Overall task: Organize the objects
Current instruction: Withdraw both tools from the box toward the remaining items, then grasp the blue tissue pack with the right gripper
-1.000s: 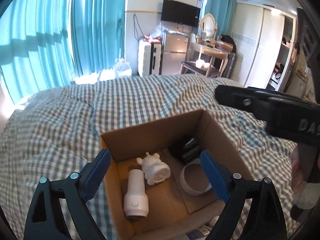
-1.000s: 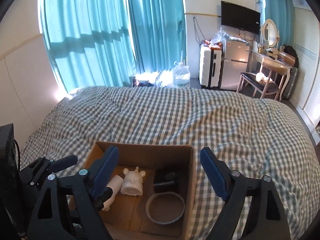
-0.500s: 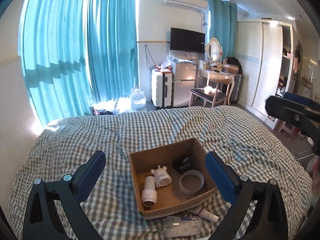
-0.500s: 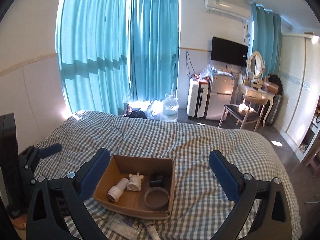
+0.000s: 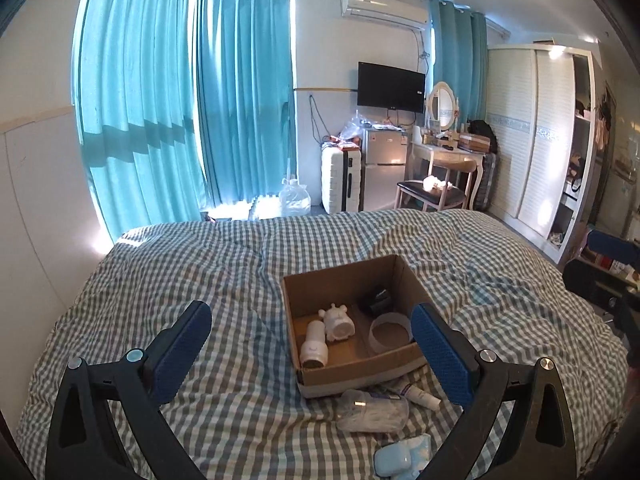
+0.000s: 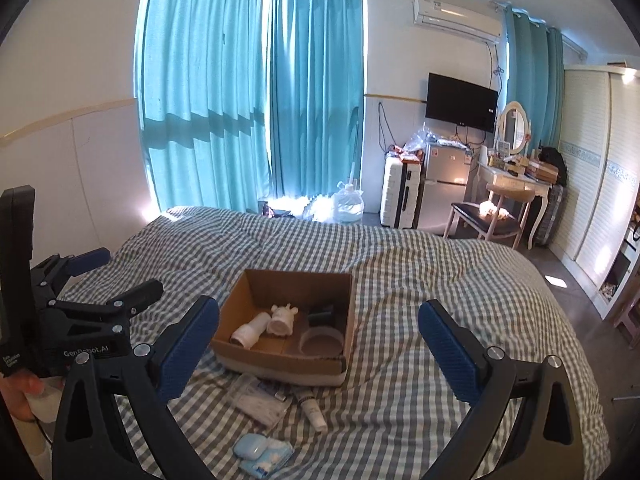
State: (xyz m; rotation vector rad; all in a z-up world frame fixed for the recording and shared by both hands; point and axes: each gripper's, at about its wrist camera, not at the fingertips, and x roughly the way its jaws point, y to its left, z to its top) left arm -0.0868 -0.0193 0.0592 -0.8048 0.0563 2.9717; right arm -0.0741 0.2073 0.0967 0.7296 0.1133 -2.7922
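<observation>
An open cardboard box [image 5: 362, 374] [image 6: 280, 364] stands on the checked bed. Inside it lie a white cylinder [image 5: 313, 345] [image 6: 251, 330], a white animal figure [image 5: 338, 323] [image 6: 282, 319], a dark object [image 5: 376, 300] [image 6: 320, 314] and a clear round tub [image 5: 390, 334] [image 6: 321, 341]. In front of the box lie a clear plastic packet [image 5: 372, 410] [image 6: 258, 400], a white tube [image 5: 418, 394] [image 6: 312, 410] and a pale blue case [image 5: 402, 456] [image 6: 260, 454]. My left gripper [image 5: 312, 354] and right gripper [image 6: 318, 350] both hang open and empty, back from the box.
The checked bedspread [image 5: 180, 280] stretches wide around the box. Beyond the bed stand teal curtains [image 5: 240, 100], a white suitcase [image 5: 340, 180], a chair [image 5: 436, 190] and a wardrobe [image 5: 532, 140]. The left gripper's body [image 6: 72, 320] shows at the right wrist view's left edge.
Both grippers have pulled back and up from just over the box, and their jaws have spread wider. The packet, tube and blue case in front of the box have come into view.
</observation>
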